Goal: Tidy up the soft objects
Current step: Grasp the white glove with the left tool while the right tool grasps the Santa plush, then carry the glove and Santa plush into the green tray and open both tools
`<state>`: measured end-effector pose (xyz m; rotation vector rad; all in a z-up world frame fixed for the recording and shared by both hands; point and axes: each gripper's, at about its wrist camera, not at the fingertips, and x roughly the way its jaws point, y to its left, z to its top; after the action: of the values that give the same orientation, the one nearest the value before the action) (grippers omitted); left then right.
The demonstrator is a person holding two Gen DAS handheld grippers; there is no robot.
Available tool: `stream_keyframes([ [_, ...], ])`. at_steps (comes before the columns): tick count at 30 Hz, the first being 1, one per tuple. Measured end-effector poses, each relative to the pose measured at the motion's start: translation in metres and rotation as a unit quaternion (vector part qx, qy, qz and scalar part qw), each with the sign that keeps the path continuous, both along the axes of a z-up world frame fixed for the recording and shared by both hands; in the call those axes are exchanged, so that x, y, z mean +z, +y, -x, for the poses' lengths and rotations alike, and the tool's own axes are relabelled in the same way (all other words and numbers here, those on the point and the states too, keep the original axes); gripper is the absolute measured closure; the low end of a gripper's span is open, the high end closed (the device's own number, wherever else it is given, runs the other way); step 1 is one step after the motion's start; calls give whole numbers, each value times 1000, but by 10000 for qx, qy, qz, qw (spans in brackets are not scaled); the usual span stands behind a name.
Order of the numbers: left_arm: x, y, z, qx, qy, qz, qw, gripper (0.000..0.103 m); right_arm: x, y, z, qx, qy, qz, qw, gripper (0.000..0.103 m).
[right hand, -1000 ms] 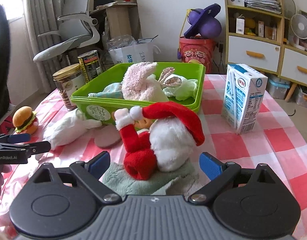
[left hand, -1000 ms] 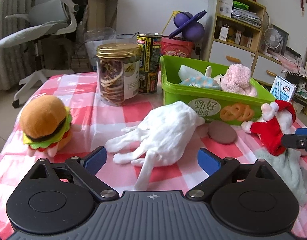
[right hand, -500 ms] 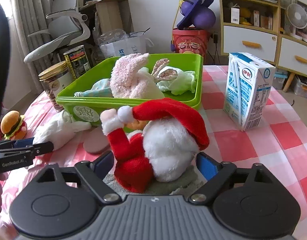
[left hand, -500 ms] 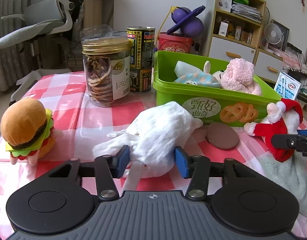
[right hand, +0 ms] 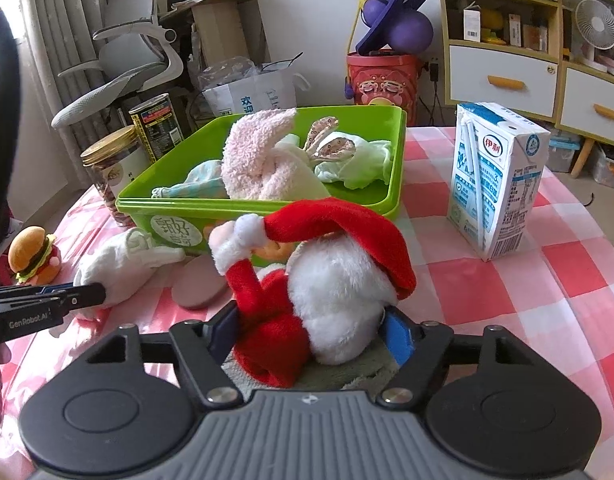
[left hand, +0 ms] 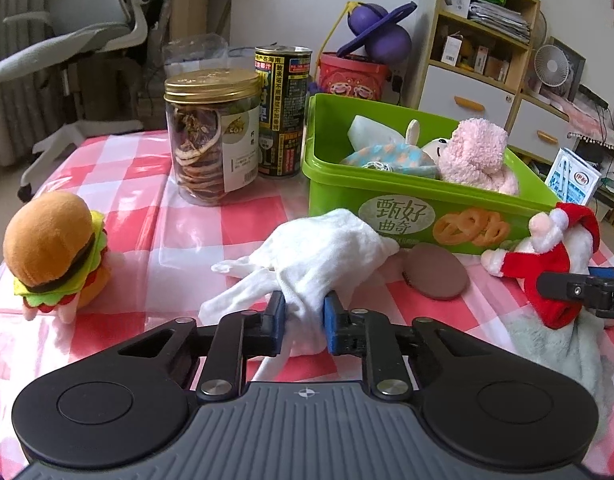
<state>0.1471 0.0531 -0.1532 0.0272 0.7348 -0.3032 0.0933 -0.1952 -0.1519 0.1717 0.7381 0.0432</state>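
Two hand-held grippers are at work over the counter (left hand: 235,224) with its pink-checked cloth. The left hand-held gripper (left hand: 305,318) has its blue pads pinched tight on the near end of the white glove (left hand: 319,256), whose limp fingers trail off to the left of the pads. Just beyond the glove stands the green tub (left hand: 423,216), already holding a pink fluffy sock (left hand: 477,156) and a blue patterned cloth (left hand: 387,158). A brown disc (left hand: 435,272) lies flat ahead and to the right of this gripper, close to the tub's front wall. Off to its left sits the burger plush (left hand: 53,252), and farther ahead on the left are the gold-lidded jar (left hand: 213,136) and a dark can (left hand: 282,110) side by side.

The right hand-held gripper (right hand: 313,334) is closed around the Santa plush (right hand: 323,280), one pad on the red body and the other against the white fur. Beneath the Santa lies a grey-green cloth (right hand: 347,368). Ahead and to the right of this gripper stands a milk carton (right hand: 495,180), upright and well apart from the tub (right hand: 391,204).
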Motion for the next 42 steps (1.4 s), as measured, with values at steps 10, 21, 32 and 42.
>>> stream_keyframes([
  [10,24,6,12,139,89,47,9999,89,21,-18,14,-173,-37,-516,9985,70],
  [21,67,19,28,306,-131,407,9986,89,60,-27,32,-461,-439,-749,9952,70],
  [32,102,-9,9,161,-491,399,9979,89,99,-28,14,-590,-844,-394,9939,70],
  [42,94,-66,-48,-32,-722,56,9974,89,92,-14,-42,-421,-721,272,9961,70],
])
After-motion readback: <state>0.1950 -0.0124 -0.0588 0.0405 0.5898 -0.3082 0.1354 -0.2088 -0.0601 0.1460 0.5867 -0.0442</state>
